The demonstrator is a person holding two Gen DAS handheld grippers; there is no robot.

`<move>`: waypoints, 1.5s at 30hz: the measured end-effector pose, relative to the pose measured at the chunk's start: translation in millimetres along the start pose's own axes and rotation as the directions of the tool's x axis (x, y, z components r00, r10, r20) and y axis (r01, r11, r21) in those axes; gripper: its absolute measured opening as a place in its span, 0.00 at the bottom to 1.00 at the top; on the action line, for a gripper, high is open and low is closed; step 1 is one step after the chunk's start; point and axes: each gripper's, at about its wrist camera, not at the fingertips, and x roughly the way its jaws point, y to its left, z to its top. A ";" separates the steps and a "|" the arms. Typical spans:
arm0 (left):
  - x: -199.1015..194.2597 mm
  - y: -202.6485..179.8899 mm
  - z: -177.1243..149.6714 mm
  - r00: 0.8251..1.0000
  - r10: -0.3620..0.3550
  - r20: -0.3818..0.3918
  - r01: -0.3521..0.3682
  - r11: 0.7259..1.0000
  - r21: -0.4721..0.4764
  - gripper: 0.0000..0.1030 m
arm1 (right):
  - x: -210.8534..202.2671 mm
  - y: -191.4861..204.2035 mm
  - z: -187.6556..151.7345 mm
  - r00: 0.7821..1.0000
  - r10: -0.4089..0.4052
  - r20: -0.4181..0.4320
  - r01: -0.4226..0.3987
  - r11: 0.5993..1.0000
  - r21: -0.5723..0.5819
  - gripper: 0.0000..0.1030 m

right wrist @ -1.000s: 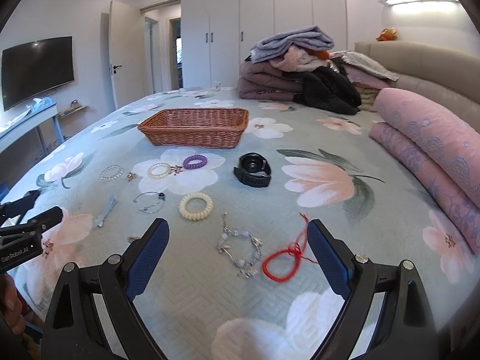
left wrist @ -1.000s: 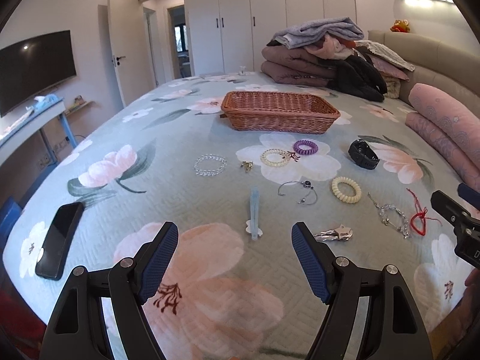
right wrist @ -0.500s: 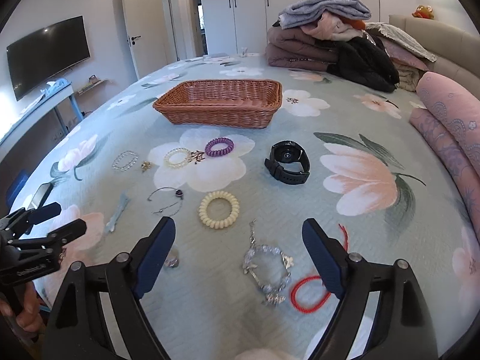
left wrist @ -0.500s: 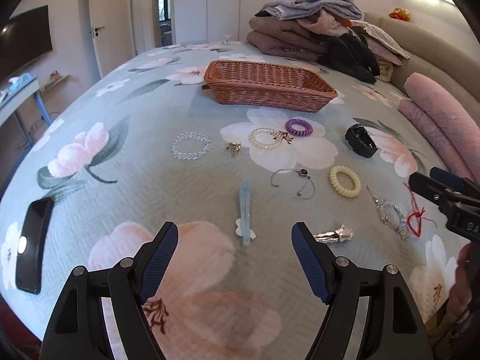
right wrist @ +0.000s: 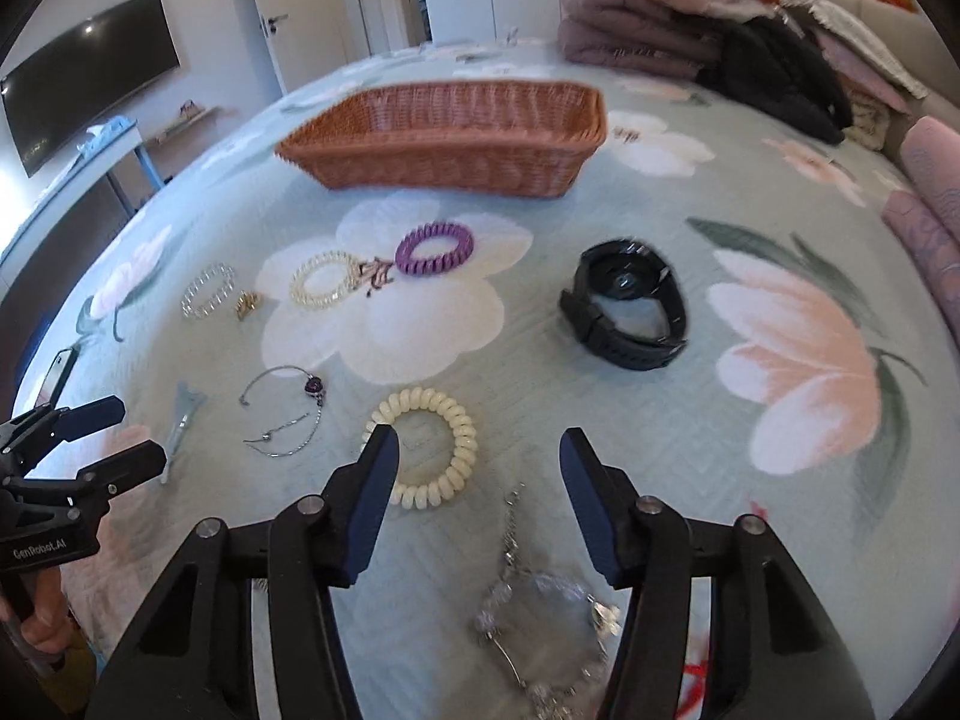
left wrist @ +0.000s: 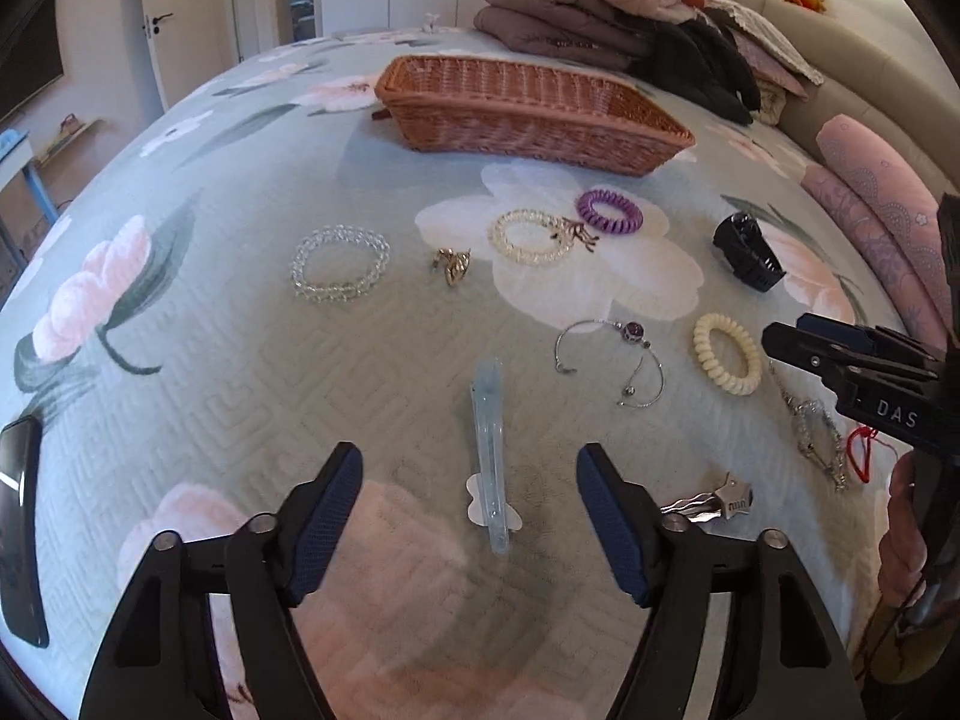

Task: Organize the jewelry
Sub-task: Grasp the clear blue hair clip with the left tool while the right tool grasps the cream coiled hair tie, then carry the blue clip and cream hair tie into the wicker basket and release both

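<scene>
Both grippers, left gripper and right gripper, hover spread and empty over the bed's near edge. The left frames a pale blue plastic hair clip. Next, I judge, it lowers, clamps, then carries it to the woven wicker basket.

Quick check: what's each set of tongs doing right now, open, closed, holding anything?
Left tongs: open, holding nothing, over the hair clip.
Right tongs: open, holding nothing, near the cream hair tie.

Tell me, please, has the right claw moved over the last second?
Yes. The right claw has come forward toward the basket: the red cord that lay between its fingers is now almost out of view behind them, and the cream coil tie is at its left fingertip.
</scene>
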 end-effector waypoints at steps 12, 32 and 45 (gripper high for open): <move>18.4 -10.8 4.1 0.999 -0.009 -0.053 0.010 1.000 0.013 0.25 | 24.5 3.7 1.4 0.999 0.009 -0.049 -0.010 0.999 -0.032 0.46; 16.8 -13.6 3.2 0.998 -0.050 -0.045 0.051 0.999 0.009 0.09 | 29.1 15.7 1.2 0.999 -0.029 -0.039 0.025 0.995 -0.095 0.14; 0.0 -16.9 9.0 0.999 -0.046 -0.022 0.046 0.999 0.023 0.09 | 8.9 17.3 2.7 1.000 0.001 -0.013 -0.002 0.995 -0.097 0.13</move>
